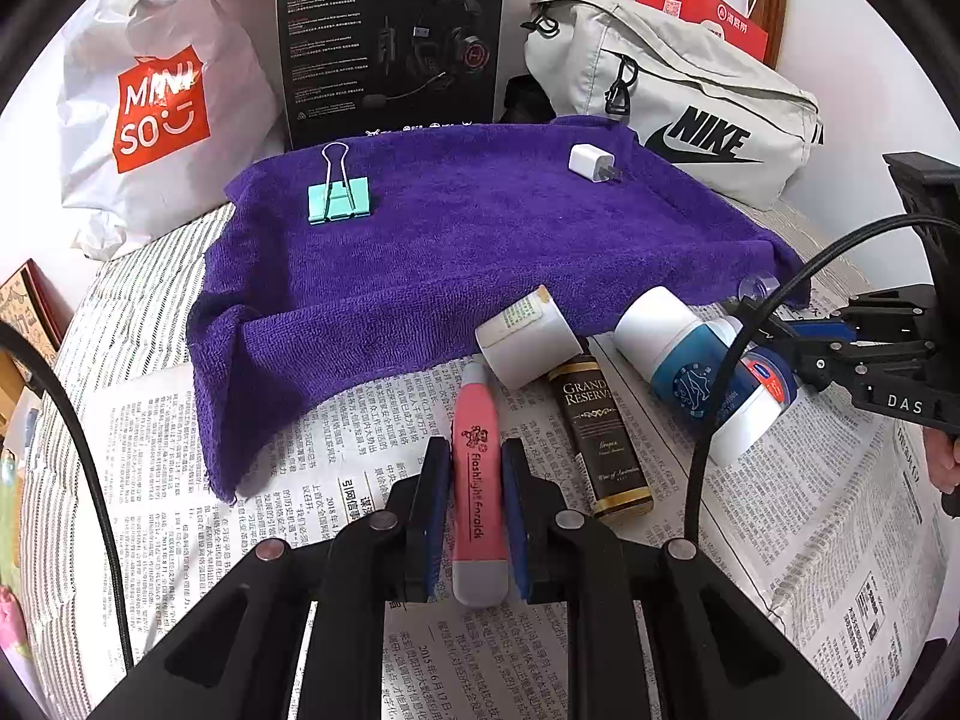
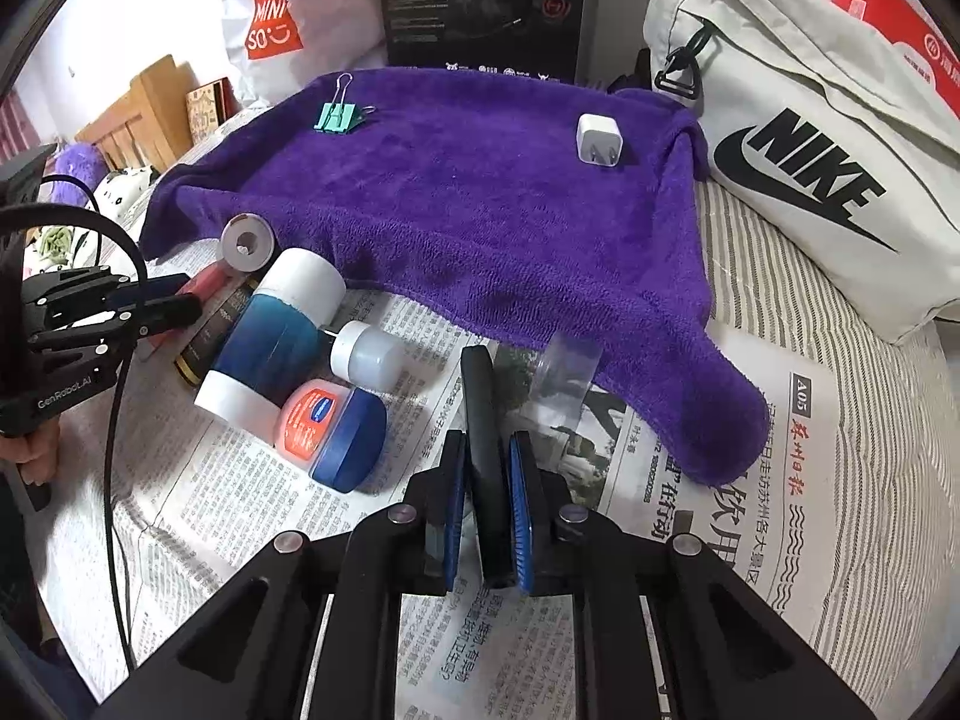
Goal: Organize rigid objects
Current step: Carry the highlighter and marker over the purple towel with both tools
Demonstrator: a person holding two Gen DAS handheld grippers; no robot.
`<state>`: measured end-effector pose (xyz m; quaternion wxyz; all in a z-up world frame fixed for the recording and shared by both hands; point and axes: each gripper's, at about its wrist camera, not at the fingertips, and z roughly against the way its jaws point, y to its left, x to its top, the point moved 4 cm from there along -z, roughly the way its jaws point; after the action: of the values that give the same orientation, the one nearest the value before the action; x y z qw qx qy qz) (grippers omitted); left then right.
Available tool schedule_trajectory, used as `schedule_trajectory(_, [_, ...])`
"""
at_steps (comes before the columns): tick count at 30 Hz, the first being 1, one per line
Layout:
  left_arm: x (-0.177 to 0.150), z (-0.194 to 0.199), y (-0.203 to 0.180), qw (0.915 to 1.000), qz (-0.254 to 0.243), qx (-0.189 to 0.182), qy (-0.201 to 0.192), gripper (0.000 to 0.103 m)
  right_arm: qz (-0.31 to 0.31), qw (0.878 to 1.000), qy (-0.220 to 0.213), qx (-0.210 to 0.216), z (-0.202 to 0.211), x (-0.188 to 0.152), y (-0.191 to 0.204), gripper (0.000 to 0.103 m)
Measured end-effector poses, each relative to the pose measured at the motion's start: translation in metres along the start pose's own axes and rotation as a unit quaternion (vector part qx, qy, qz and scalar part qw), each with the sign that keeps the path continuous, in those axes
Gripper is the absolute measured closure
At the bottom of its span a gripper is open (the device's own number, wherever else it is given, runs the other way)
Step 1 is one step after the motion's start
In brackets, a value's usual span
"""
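My left gripper (image 1: pixel 477 450) is shut on a pink flashlight pen (image 1: pixel 477 480) lying on the newspaper (image 1: pixel 300 480). My right gripper (image 2: pixel 485 444) is shut on a flat black object (image 2: pixel 483 420) above the newspaper (image 2: pixel 630 510). A purple towel (image 1: pixel 480 228) lies beyond, with a teal binder clip (image 1: pixel 338 198) at its far left and a white charger plug (image 1: pixel 591 163) at its far right. Both also show in the right wrist view: the clip (image 2: pixel 337 117) and the plug (image 2: pixel 598 141).
On the newspaper lie a white roll (image 1: pixel 528 339), a brown box (image 1: pixel 603 438), a blue-and-white bottle (image 2: pixel 270 336), a small white bottle (image 2: pixel 369 354), a Vaseline jar (image 2: pixel 333 432) and a clear cup (image 2: pixel 567 375). Behind stand a Miniso bag (image 1: pixel 156 108), a headset box (image 1: pixel 390 42) and a Nike bag (image 1: pixel 678 102).
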<state>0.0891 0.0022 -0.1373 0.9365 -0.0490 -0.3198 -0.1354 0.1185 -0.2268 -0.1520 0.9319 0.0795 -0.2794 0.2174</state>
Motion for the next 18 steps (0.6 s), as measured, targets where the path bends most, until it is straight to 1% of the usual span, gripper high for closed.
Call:
schedule_trajectory(7, [0.0001,-0.0001,-0.0005,1.0,-0.005,0.006,0.0,0.086,0.0,1.0,-0.016,0.002,0.0008,-0.003,-0.0009,0.089])
schedule_trajectory(12, [0.0002,-0.0006,-0.0014,1.0,-0.004,0.005,0.0,0.086,-0.011,1.0,-0.017,0.008,0.0011,-0.0038,-0.0032,0.088])
schedule_trajectory(15, [0.0003,-0.0008,-0.0012,0.9999,-0.007,0.008,0.0,0.086,-0.013,1.0,-0.018,0.004,0.0013,-0.0035,-0.0025,0.088])
schedule_trajectory(18, [0.0,0.0,-0.0007,1.0,-0.006,0.005,0.004,0.086,-0.011,1.0,-0.01,-0.004,0.0022,-0.0027,-0.0002,0.091])
